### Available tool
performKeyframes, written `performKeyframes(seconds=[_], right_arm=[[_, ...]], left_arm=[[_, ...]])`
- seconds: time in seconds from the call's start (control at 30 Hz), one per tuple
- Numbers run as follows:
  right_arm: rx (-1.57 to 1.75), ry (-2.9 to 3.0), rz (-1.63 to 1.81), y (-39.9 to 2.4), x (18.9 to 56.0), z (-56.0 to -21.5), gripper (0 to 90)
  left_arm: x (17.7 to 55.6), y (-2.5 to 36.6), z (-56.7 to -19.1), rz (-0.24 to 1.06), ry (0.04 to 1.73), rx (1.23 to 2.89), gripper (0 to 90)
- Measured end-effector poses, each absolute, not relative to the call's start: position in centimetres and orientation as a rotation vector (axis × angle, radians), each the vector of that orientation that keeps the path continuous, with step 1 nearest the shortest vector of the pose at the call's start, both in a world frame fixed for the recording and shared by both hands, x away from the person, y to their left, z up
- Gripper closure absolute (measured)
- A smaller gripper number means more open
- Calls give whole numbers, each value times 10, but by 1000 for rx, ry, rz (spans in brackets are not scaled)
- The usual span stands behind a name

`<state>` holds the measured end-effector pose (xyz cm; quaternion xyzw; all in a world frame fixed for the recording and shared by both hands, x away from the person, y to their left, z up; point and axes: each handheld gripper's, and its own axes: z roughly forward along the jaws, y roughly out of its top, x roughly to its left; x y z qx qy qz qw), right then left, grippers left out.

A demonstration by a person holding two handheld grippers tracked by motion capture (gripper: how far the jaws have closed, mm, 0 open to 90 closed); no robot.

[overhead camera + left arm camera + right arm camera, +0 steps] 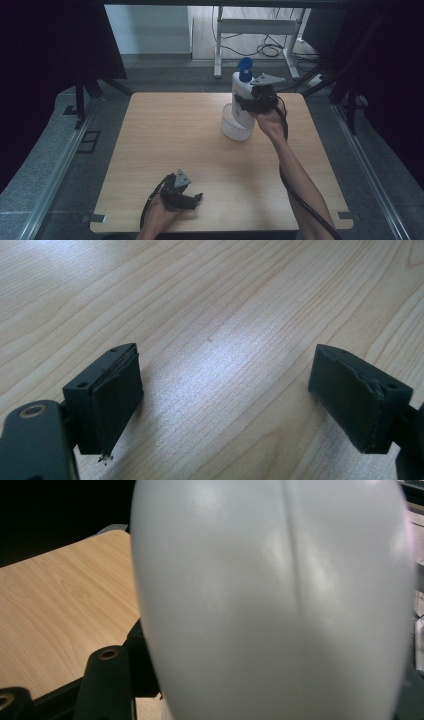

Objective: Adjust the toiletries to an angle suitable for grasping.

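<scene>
White bottle [280, 600] sits closest to the lens in the right gripper view: smooth pale plastic wall with a faint vertical seam, pressed in between that gripper's two jaws; dark jaw hardware shows at the lower left edge of that view. Right gripper [250, 103] is clamped on the bottle's body, jaws as far in as the bottle allows, approaching it from the person's side with the hand underneath and behind. In the high view the bottle [240, 95] is upright, its blue pump top [244, 68] above the gripper's grey plate. Just below the clamped jaws, and touching or overlapping the bottle's lower part as seen from above, is a clear plastic cup [234, 126]; whether the bottle's base is inside the cup or only in front of it cannot be told. Left gripper [198, 198] lies well apart from the right one, at the near edge of the wooden table [170, 135], hand wrapped around its body, cable looping off to its left. Left gripper view: both black pads [119, 400] stand wide apart with nothing between them, bare wood grain of the table [225, 315] beneath and beyond them. Beyond the right gripper, past the table's far edge, a white frame stand [255, 30] and loose cables on the floor.
</scene>
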<state>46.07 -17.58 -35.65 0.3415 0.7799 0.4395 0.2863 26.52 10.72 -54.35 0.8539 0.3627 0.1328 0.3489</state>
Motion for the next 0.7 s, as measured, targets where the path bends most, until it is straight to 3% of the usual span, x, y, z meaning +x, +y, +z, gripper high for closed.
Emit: performKeyframes(seconds=[0.7], right_arm=[[961, 2079, 1176, -165, 480, -374, 374]], left_arm=[[265, 107, -543, 342, 941, 2215, 134]])
